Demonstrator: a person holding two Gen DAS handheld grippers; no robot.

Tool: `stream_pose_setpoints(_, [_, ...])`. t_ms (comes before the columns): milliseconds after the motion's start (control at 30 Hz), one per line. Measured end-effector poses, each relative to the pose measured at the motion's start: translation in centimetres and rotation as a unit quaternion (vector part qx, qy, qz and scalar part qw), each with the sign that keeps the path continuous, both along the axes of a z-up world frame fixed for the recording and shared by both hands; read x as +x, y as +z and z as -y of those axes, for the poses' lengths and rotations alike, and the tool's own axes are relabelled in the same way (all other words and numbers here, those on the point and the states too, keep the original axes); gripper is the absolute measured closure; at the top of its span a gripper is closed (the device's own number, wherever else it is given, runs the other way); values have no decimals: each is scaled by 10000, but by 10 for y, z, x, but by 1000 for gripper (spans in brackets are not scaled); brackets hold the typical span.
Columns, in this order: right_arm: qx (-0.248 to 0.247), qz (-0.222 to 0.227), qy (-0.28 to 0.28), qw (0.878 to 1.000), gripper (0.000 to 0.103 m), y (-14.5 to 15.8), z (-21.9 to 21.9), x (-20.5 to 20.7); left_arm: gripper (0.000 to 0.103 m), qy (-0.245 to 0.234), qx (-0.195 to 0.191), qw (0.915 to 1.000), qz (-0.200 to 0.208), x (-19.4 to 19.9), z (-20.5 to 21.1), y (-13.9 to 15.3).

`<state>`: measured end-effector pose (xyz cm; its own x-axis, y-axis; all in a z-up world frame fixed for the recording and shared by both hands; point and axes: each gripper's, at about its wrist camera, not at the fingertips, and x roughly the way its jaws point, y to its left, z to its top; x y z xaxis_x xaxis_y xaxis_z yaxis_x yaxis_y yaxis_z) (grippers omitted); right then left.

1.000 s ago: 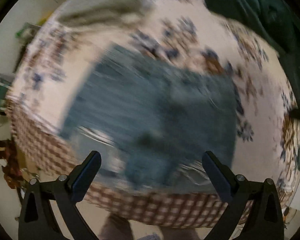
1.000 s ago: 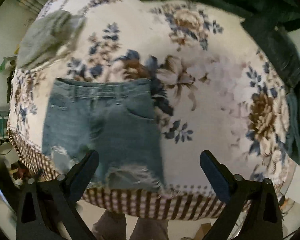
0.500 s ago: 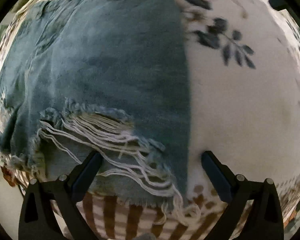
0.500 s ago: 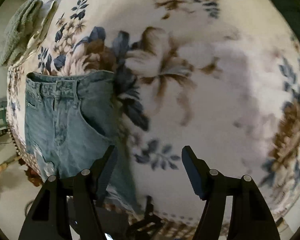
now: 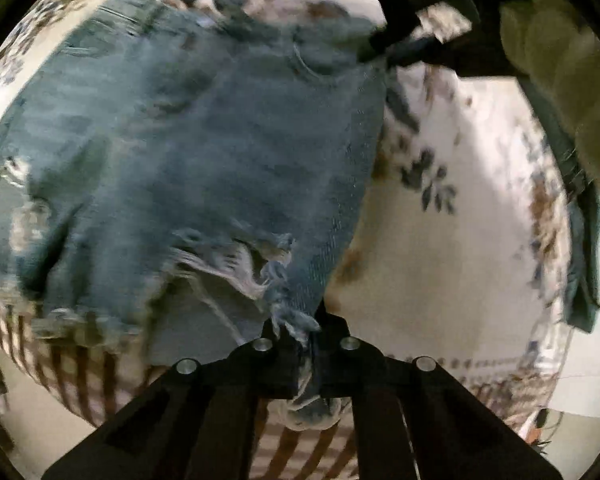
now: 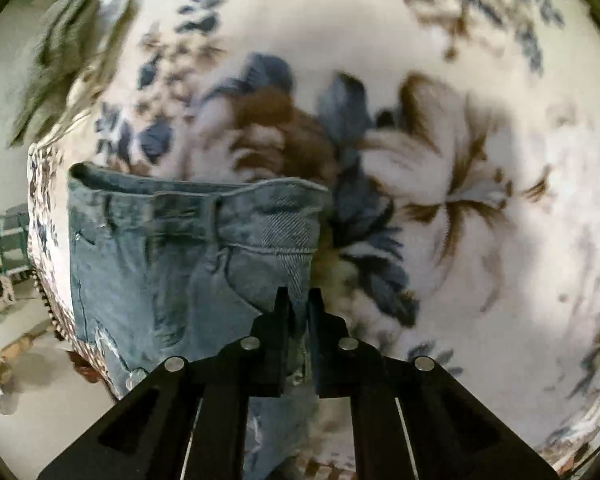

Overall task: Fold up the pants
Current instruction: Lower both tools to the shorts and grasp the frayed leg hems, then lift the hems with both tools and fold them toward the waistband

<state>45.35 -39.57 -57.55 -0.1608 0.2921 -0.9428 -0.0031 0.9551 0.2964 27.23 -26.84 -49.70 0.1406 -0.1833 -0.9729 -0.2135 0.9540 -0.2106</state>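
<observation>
Blue denim shorts (image 5: 204,152) with frayed, ripped hems lie on a floral bedspread (image 5: 460,220). My left gripper (image 5: 300,320) is shut on the frayed hem at the shorts' right corner, near the bed's front edge. My right gripper (image 6: 299,300) is shut on the shorts (image 6: 180,256) along their right side seam, just below the waistband. The right gripper also shows at the top of the left wrist view (image 5: 404,32), gripping the denim there. Both views are blurred by motion.
A grey-green folded cloth (image 6: 68,56) lies at the far left of the bed. Dark green fabric (image 5: 580,208) hangs at the bed's right side. A checked bed skirt (image 5: 72,360) runs along the front edge. Floor clutter (image 6: 4,280) shows at the left.
Both grippers were open above the bed. They came down onto the shorts' right edge and have shut on the denim, the left at the hem, the right near the waistband.
</observation>
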Motion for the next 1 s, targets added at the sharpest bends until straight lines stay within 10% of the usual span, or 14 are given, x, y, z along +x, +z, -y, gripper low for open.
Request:
stream_pose_setpoints(467, [-312, 821, 894, 9921, 95, 132, -192, 20, 101, 1316, 10, 9881, 801, -15, -171, 80])
stream_pose_setpoints(1000, [-1267, 549, 2190, 9659, 95, 38, -418, 43, 100, 2472, -458, 9674, 299, -5, -338, -30])
